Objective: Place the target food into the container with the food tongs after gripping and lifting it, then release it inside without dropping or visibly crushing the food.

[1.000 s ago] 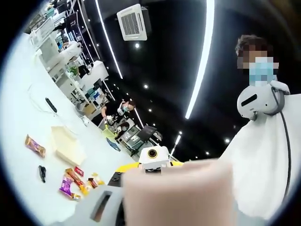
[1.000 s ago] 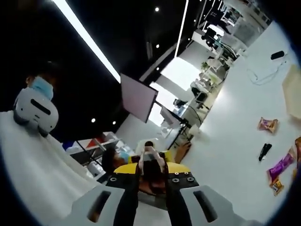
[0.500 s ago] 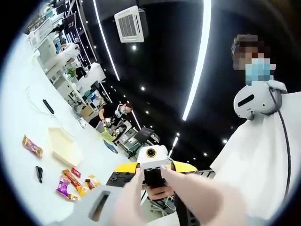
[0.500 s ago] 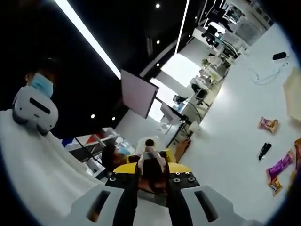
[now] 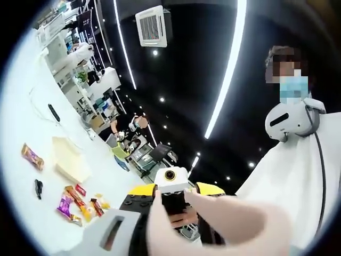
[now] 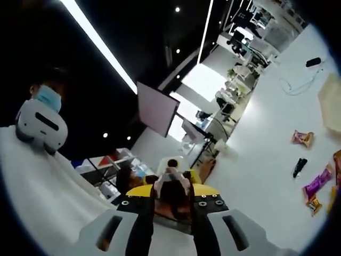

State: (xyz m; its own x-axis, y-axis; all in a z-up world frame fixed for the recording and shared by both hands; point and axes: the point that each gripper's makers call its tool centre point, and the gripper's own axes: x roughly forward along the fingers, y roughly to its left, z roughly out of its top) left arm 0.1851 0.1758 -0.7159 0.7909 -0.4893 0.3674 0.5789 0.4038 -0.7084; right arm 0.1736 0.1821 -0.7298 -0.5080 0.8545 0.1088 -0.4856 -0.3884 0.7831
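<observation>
In the left gripper view, no step is judged begun: the snack packets (image 5: 72, 201) and the cream container (image 5: 68, 161) lie on the white table (image 5: 21, 106), well away. The tongs are not made out. A blurred hand (image 5: 224, 224) hides the jaws.

In the right gripper view, the right gripper (image 6: 168, 205) is seen nearly closed, empty; reaching down is called for next.

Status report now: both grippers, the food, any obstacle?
Left gripper and right gripper raised, facing each other, holding nothing. Snack packets and container untouched on white table. Hand blocks left gripper view.
</observation>
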